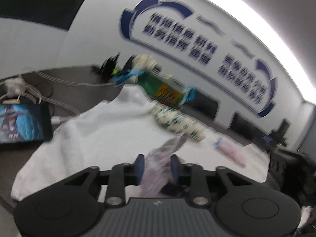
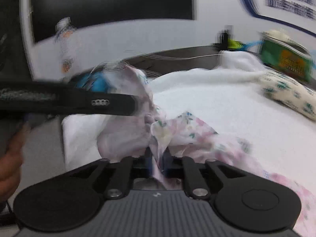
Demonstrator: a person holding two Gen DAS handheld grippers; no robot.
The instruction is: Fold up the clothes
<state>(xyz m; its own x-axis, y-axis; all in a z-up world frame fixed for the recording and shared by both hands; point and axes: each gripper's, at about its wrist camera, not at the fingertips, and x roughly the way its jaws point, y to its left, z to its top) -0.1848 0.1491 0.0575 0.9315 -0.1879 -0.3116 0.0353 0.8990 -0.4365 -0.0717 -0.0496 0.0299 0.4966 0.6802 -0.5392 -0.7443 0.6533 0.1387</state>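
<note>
Both grippers are on the cloth! The right gripper [image 2: 158, 156] has its fingers pinched tight on a bunched fold of the floral garment [image 2: 189, 132], which rises up between them, thin and pink. The rest of it trails off to the near right over the white towel [image 2: 217, 98] spread on the table. In the left wrist view, the left gripper [image 1: 157, 167] shows cloth [image 1: 160, 164] sitting between its blue pads [image 1: 139, 167], but those pads stand visibly apart. I judge it a loose hold on the fabric rather than a firm clamp. Motion blur is heavy in both views.

The step in hand looks like lifting and spreading the garment before the first fold. To do it well, the two grips want to sit on matching corners or a shared hem, then draw apart until the cloth hangs flat, not bunched as now. The left hold may slip if pulled hard.

Beyond it, a rolled green-print cloth [image 2: 288, 96] lies at the towel's far right edge, a green packet [image 1: 162, 88] behind it, a lit phone [image 1: 23, 122] to the left.

As for writing: blue Chinese characters run across the wall sign [image 1: 197, 45], too smeared to read. The packet's orange label is unreadable too. A four-ring mark [image 2: 100, 102] shows on the black bar crossing the right wrist view.
</note>
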